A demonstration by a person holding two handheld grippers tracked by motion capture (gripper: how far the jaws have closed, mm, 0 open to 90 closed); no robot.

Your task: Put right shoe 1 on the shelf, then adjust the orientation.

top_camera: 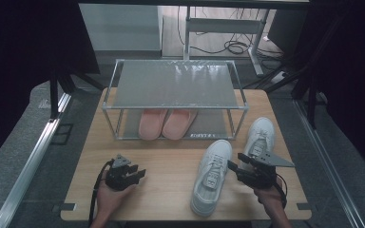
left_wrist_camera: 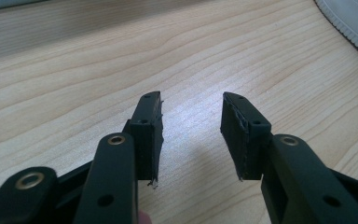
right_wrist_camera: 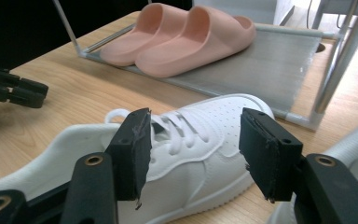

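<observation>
A white sneaker (top_camera: 211,178) lies on the wooden table (top_camera: 166,161), toe toward the rack; in the right gripper view this sneaker (right_wrist_camera: 191,140) lies just beyond the jaws. My right gripper (top_camera: 235,161) (right_wrist_camera: 196,116) hovers open at its right side, pads off the shoe. A second white sneaker (top_camera: 259,135) (right_wrist_camera: 354,140) lies further right. A pair of pink slippers (top_camera: 166,123) (right_wrist_camera: 186,37) rests on the rack's lower shelf. My left gripper (top_camera: 141,173) (left_wrist_camera: 191,100) stands open over bare wood at the front left, nothing between its jaws.
The metal two-shelf rack (top_camera: 176,85) stands at the back of the table, its top shelf bare. The first sneaker's sole edge (left_wrist_camera: 354,23) lies ahead and to the right of the left gripper. Floor rails and dark curtains flank the table.
</observation>
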